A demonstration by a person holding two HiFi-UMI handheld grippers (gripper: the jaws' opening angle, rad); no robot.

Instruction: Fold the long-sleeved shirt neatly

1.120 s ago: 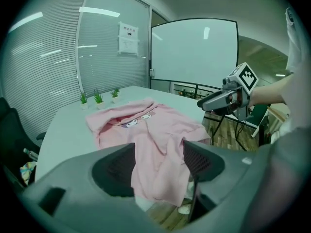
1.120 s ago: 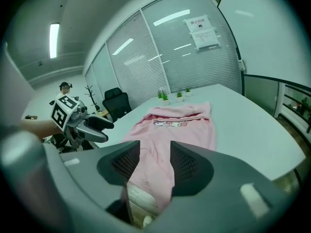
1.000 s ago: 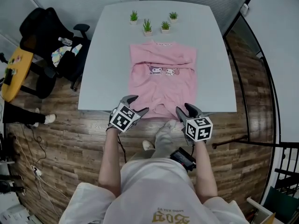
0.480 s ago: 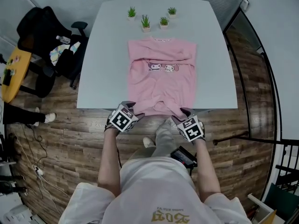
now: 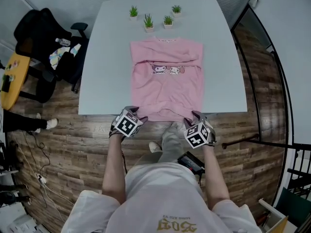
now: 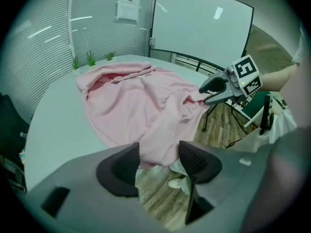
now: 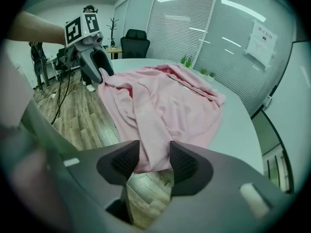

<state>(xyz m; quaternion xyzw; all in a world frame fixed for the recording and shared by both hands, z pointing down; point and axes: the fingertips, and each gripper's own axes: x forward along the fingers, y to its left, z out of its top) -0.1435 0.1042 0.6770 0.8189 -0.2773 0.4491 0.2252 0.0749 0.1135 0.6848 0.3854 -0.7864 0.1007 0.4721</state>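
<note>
Grippers first: the left gripper [image 6: 159, 154] has its jaws spread. They've just been closing in, with the bottom hem [image 5: 165, 114] of the pink shirt [image 5: 167, 76] sitting between them, but nothing is pinched yet as far as I can see. Same deal for the right gripper [image 7: 154, 152]: jaws apart, just eased in a bit, hem cloth in the gap, no real squeeze on it.

Both are angled down at the near edge of the surface [image 5: 104, 72], where the hem spills slightly over the lip toward the wooden floor [image 5: 73, 140]. Left one is at the hem's left corner, right one at the right corner, so neither hand is really nearer. It's pretty much symmetrical.

What matters for the next move, I'd say: the shirt's long axis runs straight away from the person, from the hem at the grippers to the collar [image 5: 166, 41] at the far side near the little potted plants [image 5: 148, 22]. The sleeves look already tucked across the chest. So once both corners are gripped, my guess is the fold goes forward along that axis, hem carried up toward the collar. Both hands would need to travel evenly or the edge ends up crooked.
</note>
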